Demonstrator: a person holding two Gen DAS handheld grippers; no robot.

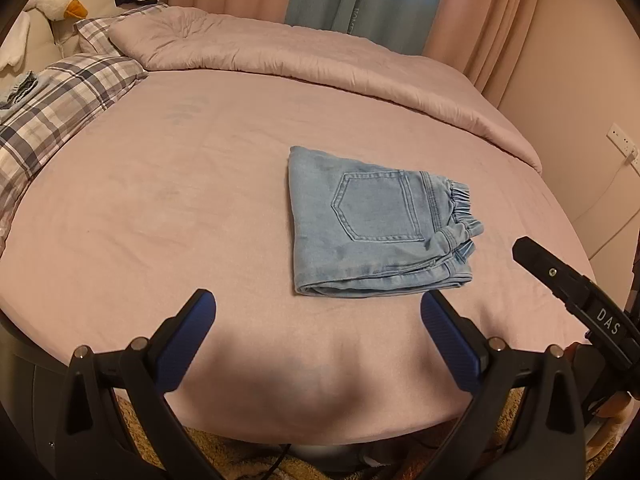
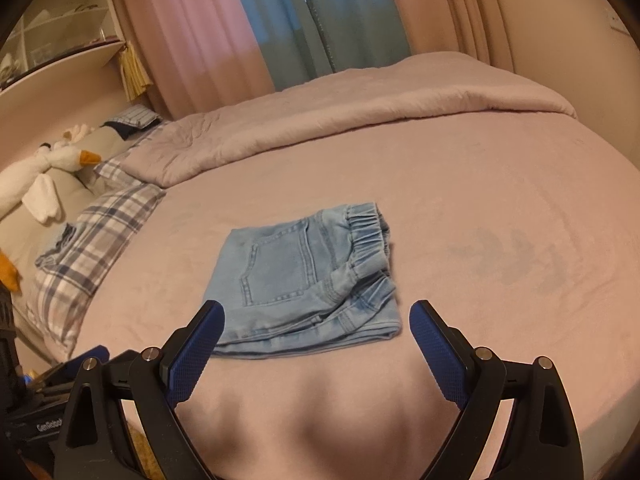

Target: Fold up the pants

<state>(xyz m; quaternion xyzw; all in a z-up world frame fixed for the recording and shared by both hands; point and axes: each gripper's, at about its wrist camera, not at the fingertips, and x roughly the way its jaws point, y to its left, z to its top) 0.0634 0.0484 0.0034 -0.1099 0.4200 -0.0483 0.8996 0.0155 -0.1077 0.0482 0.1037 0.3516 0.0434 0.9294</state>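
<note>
Light blue denim pants (image 1: 372, 224) lie folded into a compact rectangle on the pink bed sheet (image 1: 180, 200), back pocket up, elastic waistband to the right. They also show in the right wrist view (image 2: 308, 276). My left gripper (image 1: 318, 304) is open and empty, held above the near bed edge, just short of the pants' near fold. My right gripper (image 2: 316, 316) is open and empty, its jaws on either side of the pants' near edge without touching. One right finger shows at the right of the left wrist view (image 1: 560, 276).
A rolled pink duvet (image 1: 320, 56) lies along the far side of the bed. Plaid pillows (image 1: 60, 96) and a white plush goose (image 2: 48, 164) sit at the left. Curtains (image 2: 280, 20) hang behind. A wall socket (image 1: 622, 142) is at the right.
</note>
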